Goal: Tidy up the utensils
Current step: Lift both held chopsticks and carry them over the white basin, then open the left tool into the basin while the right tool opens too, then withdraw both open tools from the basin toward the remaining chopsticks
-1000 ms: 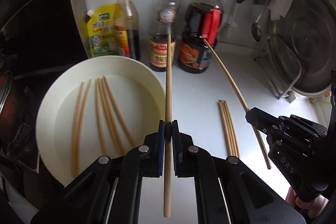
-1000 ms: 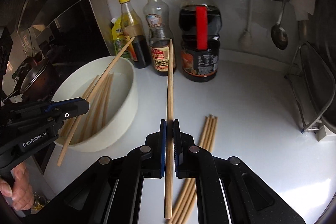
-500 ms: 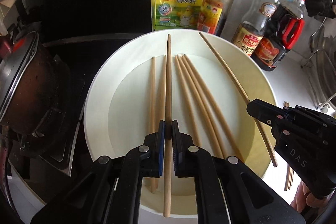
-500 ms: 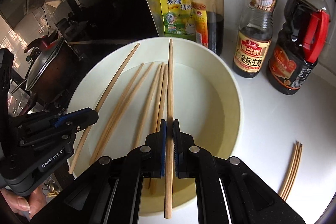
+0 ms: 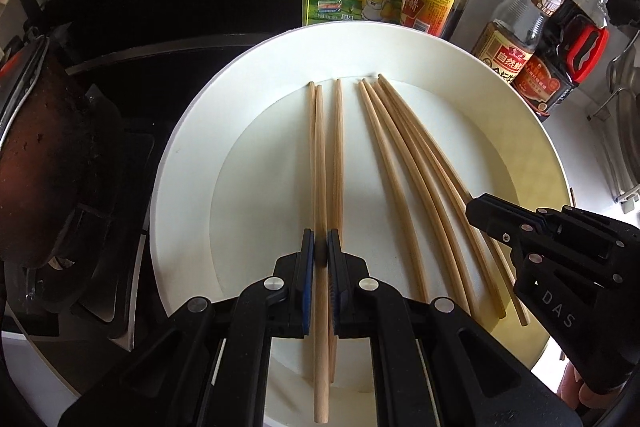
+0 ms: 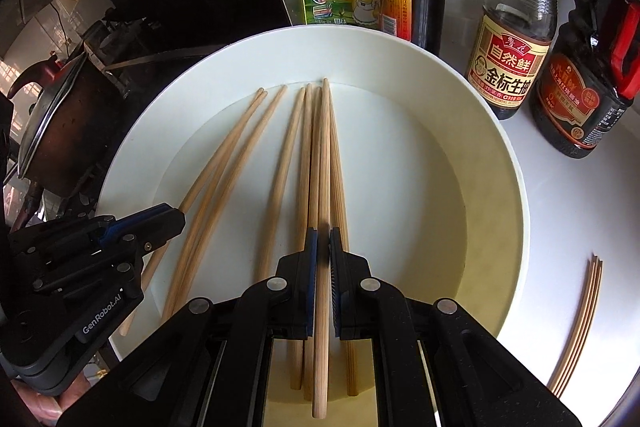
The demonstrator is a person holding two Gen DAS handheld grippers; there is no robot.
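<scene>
Both my left tongs (image 5: 321, 254) and right tongs (image 6: 323, 254), each clamped on a wooden chopstick (image 5: 320, 187), have dropped from mid-air into the round white basin (image 5: 520, 131), so releasing comes next.

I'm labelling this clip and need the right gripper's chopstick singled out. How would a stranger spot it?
Find the big white bowl in front of the sauce bottles. Wooden chopsticks lie inside it. The right gripper is shut on one chopstick, the only one of its cluster pinched between black fingers, its near end jutting toward the camera.
</scene>
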